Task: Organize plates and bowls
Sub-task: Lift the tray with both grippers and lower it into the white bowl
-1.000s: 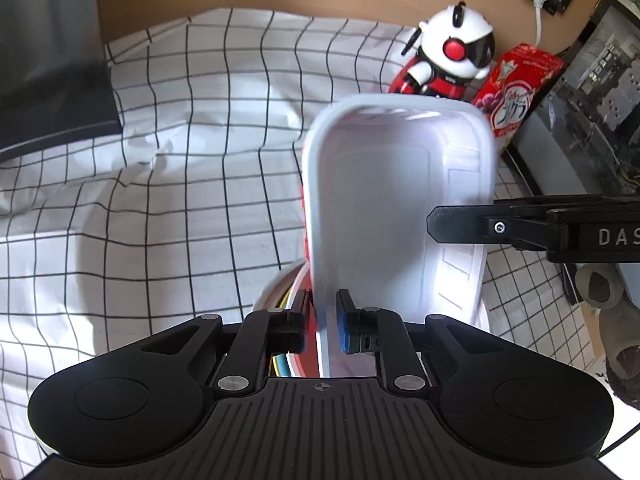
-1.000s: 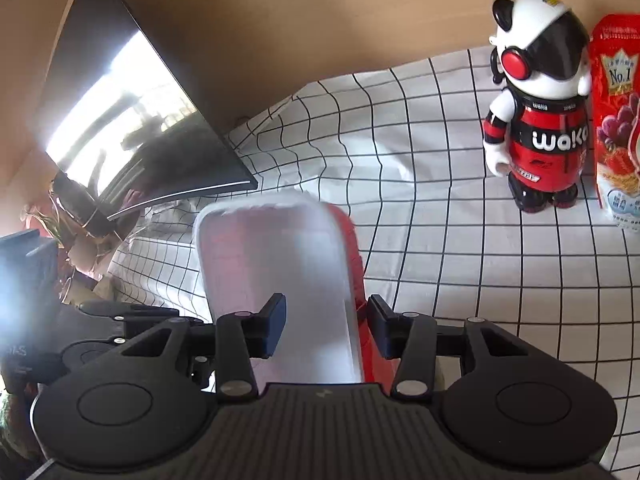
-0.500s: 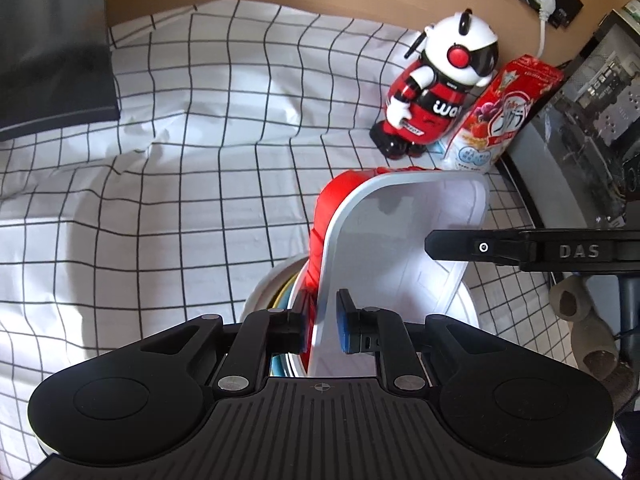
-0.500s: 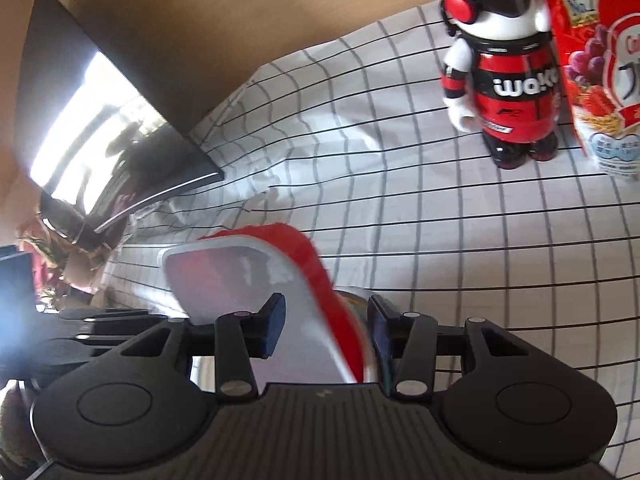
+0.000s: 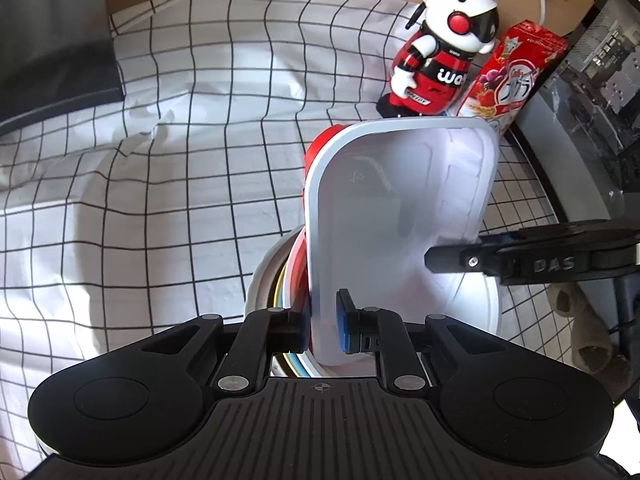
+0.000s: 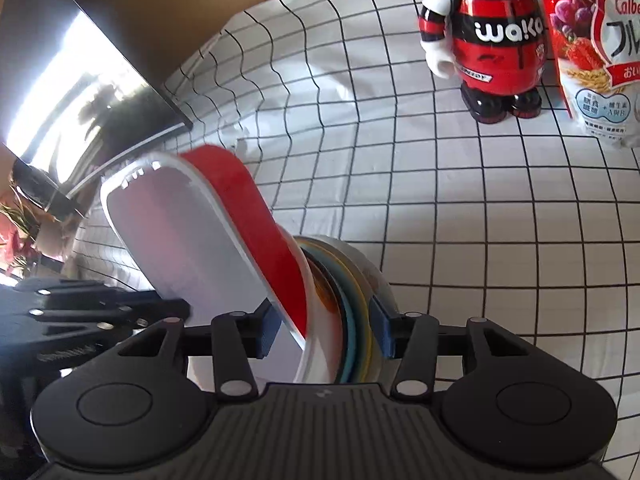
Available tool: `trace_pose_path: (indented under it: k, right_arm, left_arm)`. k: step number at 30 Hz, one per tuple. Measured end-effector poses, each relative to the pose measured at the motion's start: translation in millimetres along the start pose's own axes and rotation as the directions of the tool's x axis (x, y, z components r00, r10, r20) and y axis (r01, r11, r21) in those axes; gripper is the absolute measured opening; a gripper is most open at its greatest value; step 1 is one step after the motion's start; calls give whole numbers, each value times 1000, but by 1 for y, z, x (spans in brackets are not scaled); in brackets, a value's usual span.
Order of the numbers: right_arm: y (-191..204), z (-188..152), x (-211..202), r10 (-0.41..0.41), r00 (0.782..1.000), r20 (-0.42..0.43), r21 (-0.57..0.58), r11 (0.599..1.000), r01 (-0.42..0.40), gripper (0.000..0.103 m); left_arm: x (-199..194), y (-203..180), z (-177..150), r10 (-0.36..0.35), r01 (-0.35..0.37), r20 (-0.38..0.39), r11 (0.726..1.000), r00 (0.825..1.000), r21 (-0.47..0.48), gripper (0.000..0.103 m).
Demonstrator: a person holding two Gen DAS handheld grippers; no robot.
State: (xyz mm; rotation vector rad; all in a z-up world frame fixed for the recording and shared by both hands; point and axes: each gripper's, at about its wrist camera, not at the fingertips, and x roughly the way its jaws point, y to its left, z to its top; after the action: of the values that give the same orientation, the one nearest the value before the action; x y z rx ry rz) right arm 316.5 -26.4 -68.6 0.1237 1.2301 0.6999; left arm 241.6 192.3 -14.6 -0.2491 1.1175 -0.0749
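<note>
Two grippers work over one stack of dishes on a black-and-white checked cloth (image 5: 168, 184). Our left gripper (image 5: 323, 330) is clamped on the near edge of a white rectangular tray (image 5: 384, 216), blue pads pressing both faces. We see the tray tilted up on its edge, with a red plate (image 5: 320, 146) lying against its back. Both lean over a stack of round plates (image 5: 276, 276) with white, yellow and blue rims, which sits on the cloth right under the grippers.

Our right gripper (image 6: 326, 330) has its jaws apart; they have just been opening. Between them we see the tray (image 6: 192, 248), the red plate (image 6: 256, 216) and the stack rims (image 6: 352, 292). Left pad sits near the tray face and right pad near the outer white rim; we cannot tell if either touches. In the left view one black finger (image 5: 452, 258) of the right gripper lies across the tray's right side.

Behind, a red, white and black toy robot (image 5: 444, 52) stands on the cloth, just beside a red cereal bag (image 5: 516, 68). A dark monitor (image 6: 68, 80) stands at the far left edge of the cloth.
</note>
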Motion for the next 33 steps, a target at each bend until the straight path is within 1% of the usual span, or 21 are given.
trace_pose_path:
  k: [4, 8, 10, 11, 13, 17, 21, 23, 24, 25, 27, 29, 33]
  right_arm:
    - [-5, -5, 3, -3, 1000, -18, 24, 1000, 4, 51]
    - [-1, -14, 6, 17, 999, -48, 38, 999, -15, 51]
    - [6, -16, 5, -18, 999, -29, 21, 1000, 18, 51]
    - [9, -16, 5, -32, 999, -21, 16, 999, 33, 51]
    - [11, -18, 4, -52, 999, -5, 27, 998, 52, 52]
    - [11, -24, 0, -68, 997, 21, 80, 995, 66, 52]
    - [14, -33, -10, -82, 994, 73, 137, 988, 71, 51]
    - [19, -34, -12, -85, 993, 77, 132, 988, 75, 50]
    - [22, -34, -11, -83, 994, 76, 129, 989, 73, 44]
    - [24, -34, -10, -87, 994, 72, 126, 989, 77, 43]
    - [29, -33, -9, -106, 991, 83, 113, 989, 96, 43]
    - [31, -32, -8, -107, 990, 96, 108, 989, 97, 43]
    - [27, -30, -6, -97, 990, 106, 110, 990, 85, 43]
  left_arm:
    - [-10, -3, -1, 20, -21, 32, 1000, 999, 23, 17]
    - [-15, 3, -2, 21, -21, 46, 1000, 999, 0, 17]
    - [-14, 7, -2, 30, -29, 47, 999, 998, -14, 19]
    - [-13, 10, -3, 24, -23, 44, 999, 999, -23, 20]
    - [-11, 15, -4, 18, -17, 37, 999, 999, -32, 28]
    - [-6, 23, -8, 5, -5, 24, 1000, 1000, -21, 30]
    - [2, 27, -9, -23, 23, 16, 1000, 1000, 7, 30]
    - [7, 28, -9, -28, 28, 10, 1000, 1000, 13, 30]
    - [10, 28, -9, -26, 26, 7, 1000, 1000, 16, 30]
    - [12, 29, -9, -27, 27, 5, 1000, 1000, 15, 30]
    - [14, 31, -8, -32, 32, 2, 999, 1000, 5, 30]
    - [15, 34, -9, -31, 31, 3, 1000, 1000, 0, 31]
    - [16, 42, -10, -42, 42, 11, 999, 999, -28, 38]
